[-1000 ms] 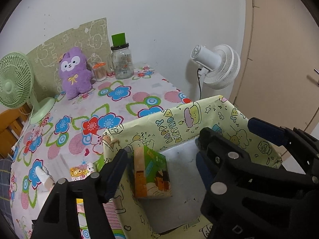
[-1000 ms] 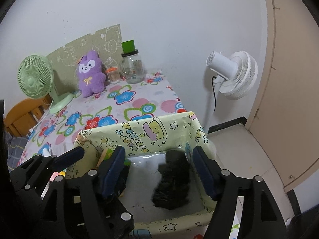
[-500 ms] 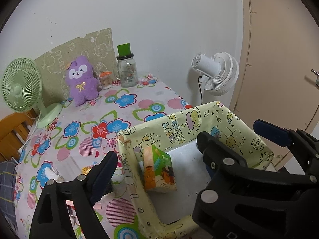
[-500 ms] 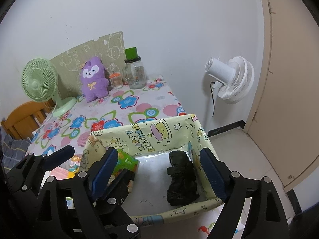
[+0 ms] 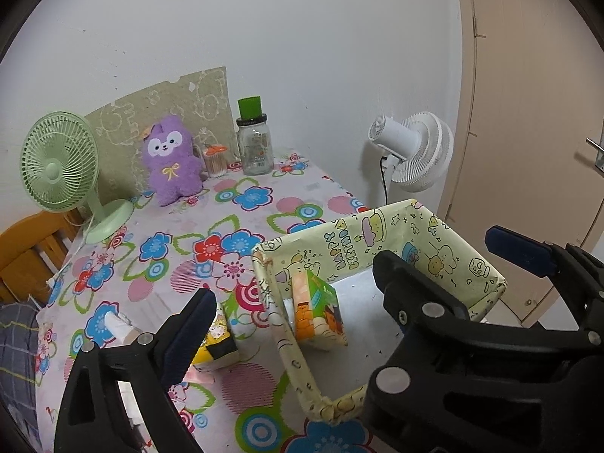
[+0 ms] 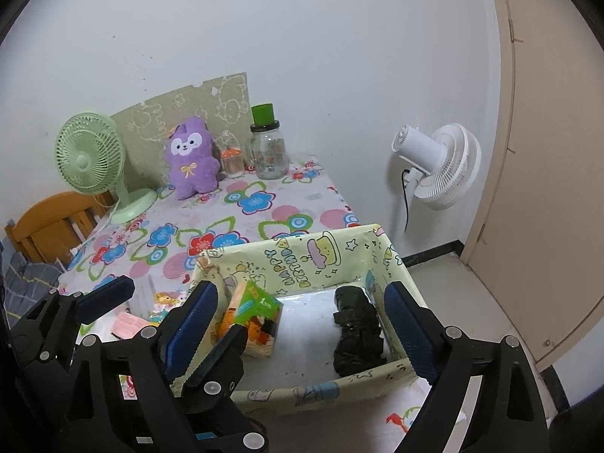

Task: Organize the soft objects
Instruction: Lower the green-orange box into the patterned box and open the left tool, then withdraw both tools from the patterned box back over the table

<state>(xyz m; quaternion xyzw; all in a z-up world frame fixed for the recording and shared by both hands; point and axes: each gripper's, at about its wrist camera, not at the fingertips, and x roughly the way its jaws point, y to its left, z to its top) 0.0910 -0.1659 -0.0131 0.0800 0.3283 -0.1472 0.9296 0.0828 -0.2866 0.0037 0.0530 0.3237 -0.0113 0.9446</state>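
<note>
A yellow cartoon-print box point(image 5: 362, 241) point(image 6: 302, 260) stands at the table's near right corner. In it lie a green-orange tissue pack point(image 5: 319, 311) point(image 6: 253, 319) and a black crumpled soft bundle point(image 6: 356, 330). A purple plush toy point(image 5: 171, 160) point(image 6: 192, 158) sits at the far wall. My left gripper point(image 5: 290, 302) is open and empty above the box's left wall. My right gripper point(image 6: 298, 324) is open and empty above the box. A yellow tissue pack point(image 5: 217, 343) lies left of the box.
A green desk fan point(image 5: 60, 166) stands far left, a glass jar point(image 5: 255, 147) with green lid and a small toothpick jar point(image 5: 215, 158) at the wall. A white fan point(image 5: 415, 156) stands off the table's right edge. A wooden chair point(image 6: 56, 222) is at left.
Both grippers have pulled back and up from the box, so more of the table shows. The black bundle and the tissue pack stay in the box.
</note>
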